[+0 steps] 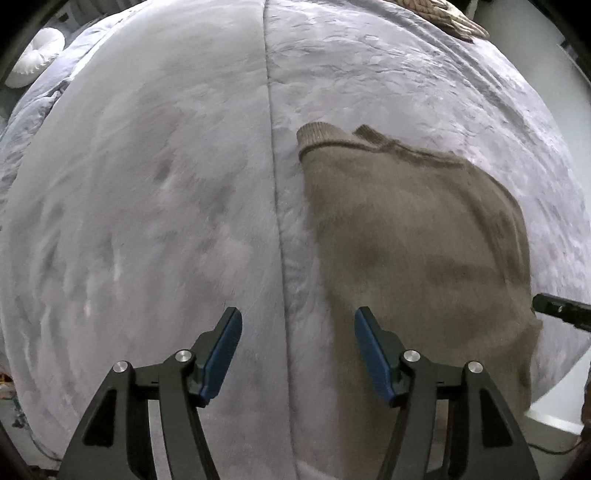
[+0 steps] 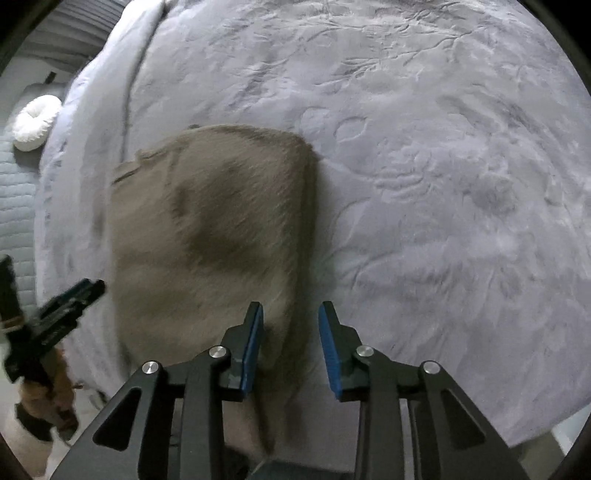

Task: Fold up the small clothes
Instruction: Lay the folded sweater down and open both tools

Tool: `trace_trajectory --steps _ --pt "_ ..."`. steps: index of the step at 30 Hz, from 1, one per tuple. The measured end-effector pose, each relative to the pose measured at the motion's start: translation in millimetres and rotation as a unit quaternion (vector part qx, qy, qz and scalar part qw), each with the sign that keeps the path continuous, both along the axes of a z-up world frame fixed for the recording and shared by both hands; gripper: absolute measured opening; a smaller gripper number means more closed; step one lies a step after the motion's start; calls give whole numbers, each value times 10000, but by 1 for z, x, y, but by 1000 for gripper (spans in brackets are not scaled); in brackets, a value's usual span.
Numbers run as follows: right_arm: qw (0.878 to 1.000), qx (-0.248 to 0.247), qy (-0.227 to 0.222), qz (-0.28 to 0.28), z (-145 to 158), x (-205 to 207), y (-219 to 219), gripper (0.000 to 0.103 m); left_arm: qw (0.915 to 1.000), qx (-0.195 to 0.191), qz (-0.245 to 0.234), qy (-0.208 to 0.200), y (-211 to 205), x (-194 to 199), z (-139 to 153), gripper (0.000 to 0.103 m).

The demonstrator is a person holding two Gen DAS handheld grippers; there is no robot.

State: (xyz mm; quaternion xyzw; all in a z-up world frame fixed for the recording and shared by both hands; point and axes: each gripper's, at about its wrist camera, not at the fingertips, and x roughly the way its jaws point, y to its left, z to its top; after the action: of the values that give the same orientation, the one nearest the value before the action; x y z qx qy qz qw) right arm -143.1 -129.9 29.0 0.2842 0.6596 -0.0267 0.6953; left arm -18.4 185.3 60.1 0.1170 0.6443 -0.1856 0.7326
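A brown knit garment lies folded flat on a grey plush blanket, its ribbed cuff at the far left corner. In the right wrist view the garment hangs over the bed's near edge. My left gripper is open and empty, above the garment's left edge. My right gripper is open and empty, above the garment's right edge. The right gripper's tip shows at the right of the left wrist view. The left gripper shows at the left of the right wrist view.
A white ring cushion lies at the far left; it also shows in the right wrist view. A beige knitted item lies at the bed's far edge. The blanket spreads to the right. The bed's near edge drops off close to the grippers.
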Motion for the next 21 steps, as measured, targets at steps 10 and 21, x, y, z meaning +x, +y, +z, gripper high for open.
trace_trajectory --steps 10,21 --pt "9989 246 309 264 5 -16 57 41 9988 134 -225 423 -3 -34 -6 65" --pt "9972 -152 702 196 -7 -30 65 28 9983 268 -229 460 -1 -43 -4 65"
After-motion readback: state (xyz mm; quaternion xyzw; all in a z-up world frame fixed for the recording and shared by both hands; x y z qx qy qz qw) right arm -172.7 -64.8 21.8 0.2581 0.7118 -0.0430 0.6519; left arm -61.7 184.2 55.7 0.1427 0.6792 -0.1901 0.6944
